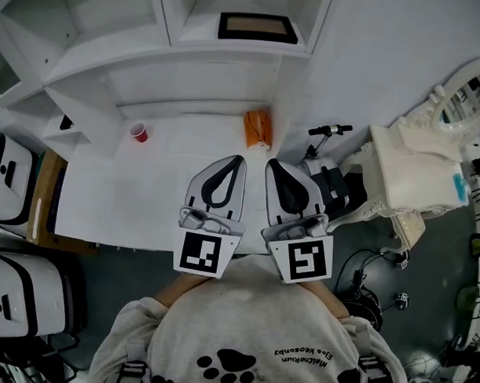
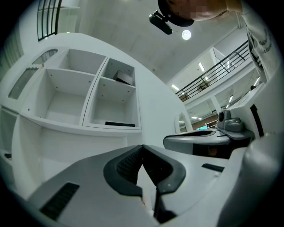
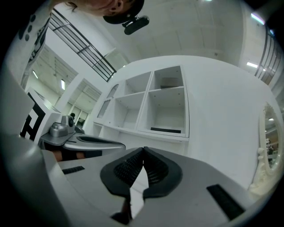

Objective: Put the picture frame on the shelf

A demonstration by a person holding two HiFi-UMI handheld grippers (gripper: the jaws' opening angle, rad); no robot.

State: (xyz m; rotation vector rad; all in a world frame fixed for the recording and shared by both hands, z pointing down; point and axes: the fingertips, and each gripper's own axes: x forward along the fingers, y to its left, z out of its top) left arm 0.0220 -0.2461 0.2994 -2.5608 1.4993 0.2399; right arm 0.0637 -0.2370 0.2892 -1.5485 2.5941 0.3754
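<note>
The picture frame [image 1: 257, 27], black-edged with a brown inside, lies flat in the lower right compartment of the white shelf [image 1: 119, 45]. It shows as a dark strip in the left gripper view [image 2: 120, 124] and in the right gripper view [image 3: 165, 130]. My left gripper [image 1: 239, 158] and right gripper [image 1: 270, 163] are held side by side over the white table [image 1: 169, 184], close to the person's body and well short of the shelf. Both are shut with nothing between the jaws; the tips meet in the left gripper view [image 2: 142, 146] and in the right gripper view [image 3: 143, 149].
A red cup [image 1: 138, 132] and an orange packet [image 1: 257, 128] stand on the table near the shelf's foot. A dark object [image 2: 124, 78] sits in the upper right compartment. To the right are a white ornate dresser [image 1: 417, 177] and a scooter handle [image 1: 328, 131]; white cases [image 1: 8, 179] stand left.
</note>
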